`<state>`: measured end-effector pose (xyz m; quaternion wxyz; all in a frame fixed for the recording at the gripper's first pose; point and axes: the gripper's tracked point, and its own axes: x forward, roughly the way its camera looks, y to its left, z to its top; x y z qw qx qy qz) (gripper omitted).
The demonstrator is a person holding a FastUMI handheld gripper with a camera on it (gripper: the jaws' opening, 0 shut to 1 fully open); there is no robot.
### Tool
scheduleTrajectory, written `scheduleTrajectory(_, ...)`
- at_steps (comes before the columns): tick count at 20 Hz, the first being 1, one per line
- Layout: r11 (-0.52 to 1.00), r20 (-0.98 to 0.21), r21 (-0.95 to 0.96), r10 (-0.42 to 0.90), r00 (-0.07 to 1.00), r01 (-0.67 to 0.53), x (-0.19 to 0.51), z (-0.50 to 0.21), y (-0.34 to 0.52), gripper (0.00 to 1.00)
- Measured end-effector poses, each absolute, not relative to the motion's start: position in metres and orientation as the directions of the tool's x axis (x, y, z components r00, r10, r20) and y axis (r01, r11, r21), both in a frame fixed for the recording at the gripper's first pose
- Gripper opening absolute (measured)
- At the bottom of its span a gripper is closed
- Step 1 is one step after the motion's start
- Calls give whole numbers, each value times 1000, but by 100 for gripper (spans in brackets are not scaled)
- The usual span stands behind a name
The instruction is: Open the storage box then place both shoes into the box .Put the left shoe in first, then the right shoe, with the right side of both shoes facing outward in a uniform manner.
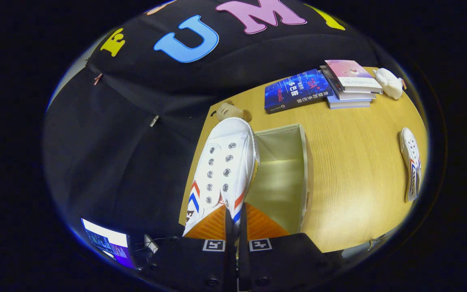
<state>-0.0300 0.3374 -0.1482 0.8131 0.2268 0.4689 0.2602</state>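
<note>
The fingers are pressed close together, pinching the heel edge of a white shoe between them. That shoe, with red and blue chevron stripes on its side and metal eyelets along the top, reaches away from the fingers with its toe pointing forward, lifted above the near left part of the box.

The box is open, a pale fabric bin with its interior showing to the right of the held shoe; it stands on the wooden bench near the bench's left edge.

Well to the right of the box, the second shoe lies on the bench, white with the same striped marking.

Just beyond the held shoe's toe, a small brown plush toy sits at the bench's far left corner. Farther back lies a blue book, and just beside it on the right is a stack of books with a pink cover on top. A white soft toy rests next to the stack.

Down to the left of the fingers, off the bench, a lit screen glows.
</note>
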Motion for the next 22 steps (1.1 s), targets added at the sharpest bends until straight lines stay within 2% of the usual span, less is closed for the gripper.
scheduleTrajectory(10, 845, -782, 512, 533, 323, -154, -30, -231, 379, 7)
scheduleTrajectory(20, 916, -870, 348, 395, 295, -200, -25, -287, 379, 7)
scheduleTrajectory(22, 911, -871, 345, 401, 284, -227, -30, -288, 381, 11)
